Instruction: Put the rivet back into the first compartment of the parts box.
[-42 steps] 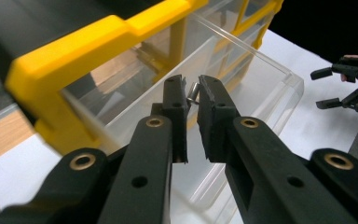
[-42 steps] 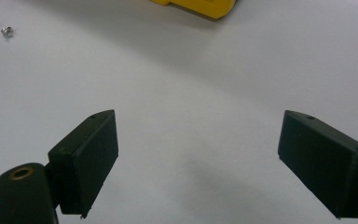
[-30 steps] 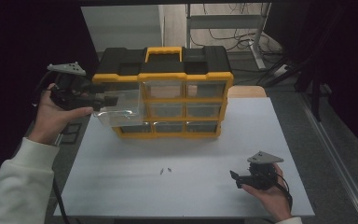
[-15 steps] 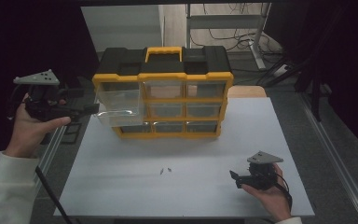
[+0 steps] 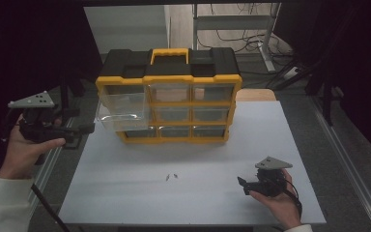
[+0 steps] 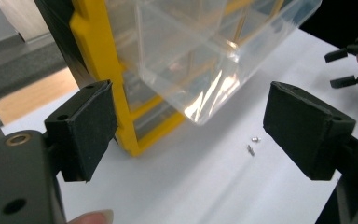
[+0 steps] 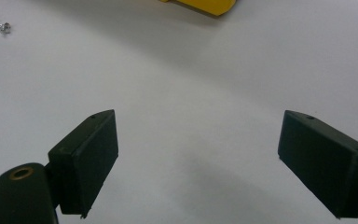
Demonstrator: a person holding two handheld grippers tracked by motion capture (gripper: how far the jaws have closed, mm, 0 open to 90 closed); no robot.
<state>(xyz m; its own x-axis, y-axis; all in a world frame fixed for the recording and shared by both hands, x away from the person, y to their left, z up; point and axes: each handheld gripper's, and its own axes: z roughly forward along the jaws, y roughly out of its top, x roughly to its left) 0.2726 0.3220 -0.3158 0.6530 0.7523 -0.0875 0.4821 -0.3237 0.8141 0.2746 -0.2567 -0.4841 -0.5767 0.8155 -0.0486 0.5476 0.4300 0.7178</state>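
So the white table (image 5: 125, 193) is carrying this big black-and-yellow organizer (image 5: 169, 92) standing toward the far side, and its top-left clear drawer (image 5: 123, 108) is sticking out toward the near left, pulled a good way out of its slot but with its back end looking like it's still sitting in the frame. Looks empty as far as I can tell through the plastic, though glare is hiding part of it. The left gripper (image 5: 84, 128) is hanging off the left edge of the table, just beside the drawer's front but apart from it, jaws standing wide with nothing between them; in the left gripper view the drawer's corner is floating beyond the pads, not touched. The right gripper (image 5: 241, 182) is sitting low over the near right of the table, well apart from everything, jaws also gaping wide and holding nothing. Then there are two tiny screws (image 5: 170, 176) lying on the table near the middle, in front of the organizer. My read: opening the drawer is basically done, and picking those screws up and dropping them in is what's left.
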